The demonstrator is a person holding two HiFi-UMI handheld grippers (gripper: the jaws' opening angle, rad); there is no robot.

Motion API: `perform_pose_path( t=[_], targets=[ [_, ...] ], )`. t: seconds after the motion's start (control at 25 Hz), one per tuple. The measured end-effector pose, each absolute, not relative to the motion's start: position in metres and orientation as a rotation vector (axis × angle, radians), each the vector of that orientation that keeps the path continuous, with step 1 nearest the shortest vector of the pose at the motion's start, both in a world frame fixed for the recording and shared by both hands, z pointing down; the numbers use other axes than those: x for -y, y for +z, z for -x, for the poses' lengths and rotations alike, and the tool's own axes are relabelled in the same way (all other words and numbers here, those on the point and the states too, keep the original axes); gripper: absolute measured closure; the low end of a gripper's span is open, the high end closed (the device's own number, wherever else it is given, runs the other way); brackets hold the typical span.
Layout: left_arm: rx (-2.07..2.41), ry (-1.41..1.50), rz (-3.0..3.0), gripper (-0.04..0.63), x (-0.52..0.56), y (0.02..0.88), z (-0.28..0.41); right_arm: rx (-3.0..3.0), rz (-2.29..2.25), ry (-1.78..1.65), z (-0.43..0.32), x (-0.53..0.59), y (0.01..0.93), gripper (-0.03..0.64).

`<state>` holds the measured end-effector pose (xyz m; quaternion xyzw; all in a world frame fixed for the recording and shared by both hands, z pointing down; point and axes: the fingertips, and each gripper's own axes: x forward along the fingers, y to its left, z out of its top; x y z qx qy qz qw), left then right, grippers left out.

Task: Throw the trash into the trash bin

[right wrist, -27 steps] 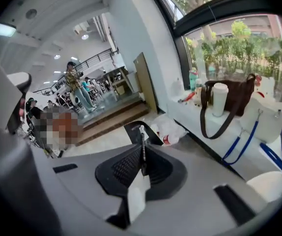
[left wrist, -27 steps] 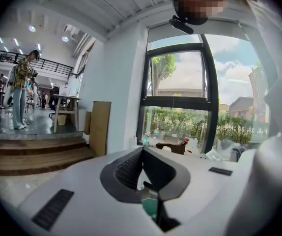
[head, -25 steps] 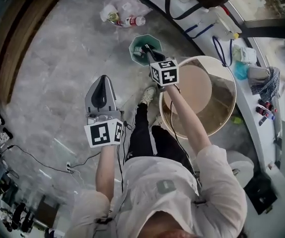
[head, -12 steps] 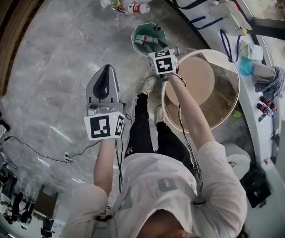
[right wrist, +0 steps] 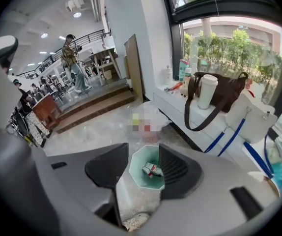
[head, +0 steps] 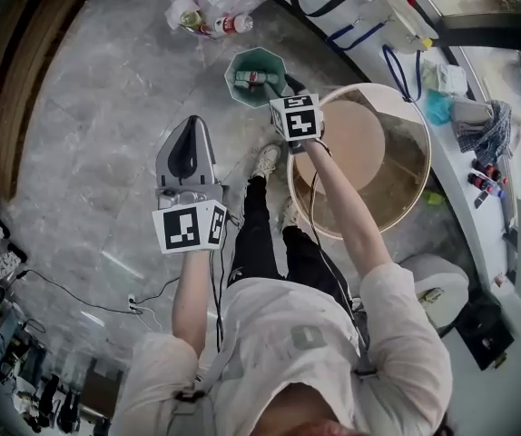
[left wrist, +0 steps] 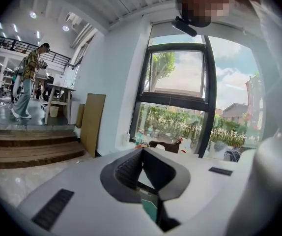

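Observation:
A green octagonal trash bin (head: 259,75) stands on the grey floor by the person's feet. A small red and white carton (head: 250,79) lies inside it. My right gripper (head: 277,91) hangs just over the bin's near rim, pointing steeply down. In the right gripper view its jaws stand open with nothing between the pads, and the bin (right wrist: 147,170) and the carton (right wrist: 151,169) show in the gap. My left gripper (head: 189,127) is held out over bare floor left of the bin. Its jaws meet at the tip (left wrist: 142,150) and hold nothing.
A clear plastic bag with bottles (head: 208,12) lies on the floor beyond the bin. A round wooden table (head: 397,198) is close on the right. A white ledge (head: 397,34) with bags runs behind it. Wooden steps (left wrist: 28,149) rise at the far left.
The right gripper's jaws opened above the bin, and the carton now lies inside it. The right gripper sank a little toward the rim. The left gripper barely shifted.

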<state>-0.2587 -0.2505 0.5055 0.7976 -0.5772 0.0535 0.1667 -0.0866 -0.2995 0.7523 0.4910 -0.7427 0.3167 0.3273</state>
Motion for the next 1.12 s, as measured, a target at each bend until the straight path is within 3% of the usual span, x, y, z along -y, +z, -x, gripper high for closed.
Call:
perform_pose_path(
  t=[0.32, 0.48, 0.56, 0.8, 1.12],
  targets=[
    [1.597, 0.07, -2.404, 0.584, 0.247, 0.451, 0.208, 2.2, -1.522, 0.757, 0.053, 0.312, 0.607, 0.425],
    [1.542, -0.011, -2.5, 0.584, 0.227, 0.409, 0.161, 2.265, -1.788, 0.588, 0.009, 0.298, 0.509, 0.57],
    [1.495, -0.058, -2.559, 0.584, 0.21, 0.385, 0.133, 2.303, -1.897, 0.495, -0.013, 0.279, 0.458, 0.592],
    [1.247, -0.248, -2.764, 0.584, 0.145, 0.294, 0.039, 2.319, -2.229, 0.221, -0.097, 0.172, 0.326, 0.6],
    [0.81, -0.425, -2.914, 0.584, 0.029, 0.207, -0.08, 2.03, -2.496, -0.161, -0.218, -0.008, 0.222, 0.6]
  ],
)
